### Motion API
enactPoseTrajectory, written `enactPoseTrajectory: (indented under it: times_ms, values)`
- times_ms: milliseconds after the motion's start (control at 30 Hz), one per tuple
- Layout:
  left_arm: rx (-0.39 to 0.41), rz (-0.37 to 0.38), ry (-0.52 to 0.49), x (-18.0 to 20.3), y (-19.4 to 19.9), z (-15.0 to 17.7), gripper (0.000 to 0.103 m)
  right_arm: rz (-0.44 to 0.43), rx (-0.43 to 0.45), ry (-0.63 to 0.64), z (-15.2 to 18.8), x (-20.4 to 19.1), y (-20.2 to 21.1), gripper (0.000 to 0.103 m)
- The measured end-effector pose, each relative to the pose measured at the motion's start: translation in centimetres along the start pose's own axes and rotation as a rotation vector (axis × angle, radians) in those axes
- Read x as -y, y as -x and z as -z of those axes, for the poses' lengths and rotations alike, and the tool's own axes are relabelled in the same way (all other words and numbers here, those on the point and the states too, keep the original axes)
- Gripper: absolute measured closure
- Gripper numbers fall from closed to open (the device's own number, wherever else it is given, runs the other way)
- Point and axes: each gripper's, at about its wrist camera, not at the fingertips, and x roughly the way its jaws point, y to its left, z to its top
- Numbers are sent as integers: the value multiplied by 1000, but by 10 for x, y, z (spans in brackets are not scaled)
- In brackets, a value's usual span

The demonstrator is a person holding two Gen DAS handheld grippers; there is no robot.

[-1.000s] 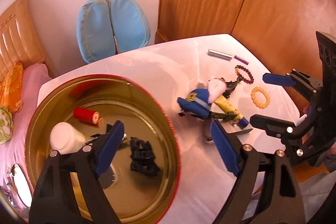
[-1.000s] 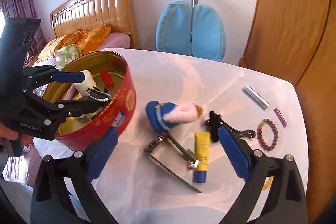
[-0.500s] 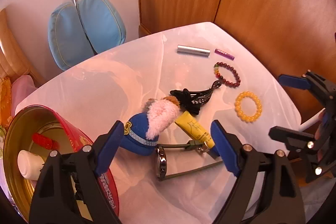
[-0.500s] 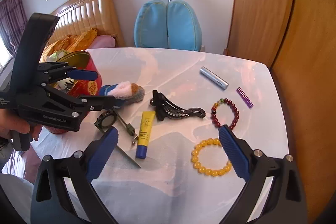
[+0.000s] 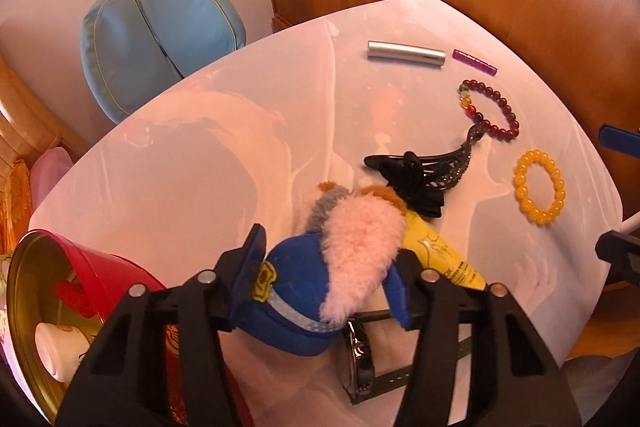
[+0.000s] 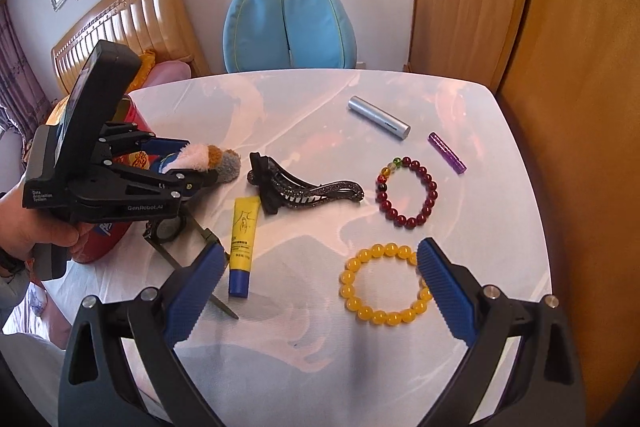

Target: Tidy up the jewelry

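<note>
Left gripper [image 5: 324,279] closing, jaws either side of blue plush toy [image 5: 296,307], just right of red tin [image 5: 100,267]. Right gripper [image 6: 320,283] spread wide, empty; yellow bead bracelet [image 6: 384,285] lies between its fingertips on white table [image 6: 304,115].

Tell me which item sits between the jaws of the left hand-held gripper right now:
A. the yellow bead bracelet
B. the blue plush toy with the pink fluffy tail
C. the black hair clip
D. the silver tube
B: the left hand-held gripper has its closing jaws on either side of the blue plush toy, while the yellow bead bracelet, black hair clip and silver tube lie apart on the white table.
</note>
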Motion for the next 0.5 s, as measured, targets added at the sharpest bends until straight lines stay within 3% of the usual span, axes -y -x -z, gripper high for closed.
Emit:
enactPoseTrajectory:
  times_ms: [133,500]
  values:
    - [17,-3,2,0,11,-1,62,-6,9,8,-1,-2,2,6]
    - [169,-27,46,16,89,19,64,-83,65,92,2,-19,22,6]
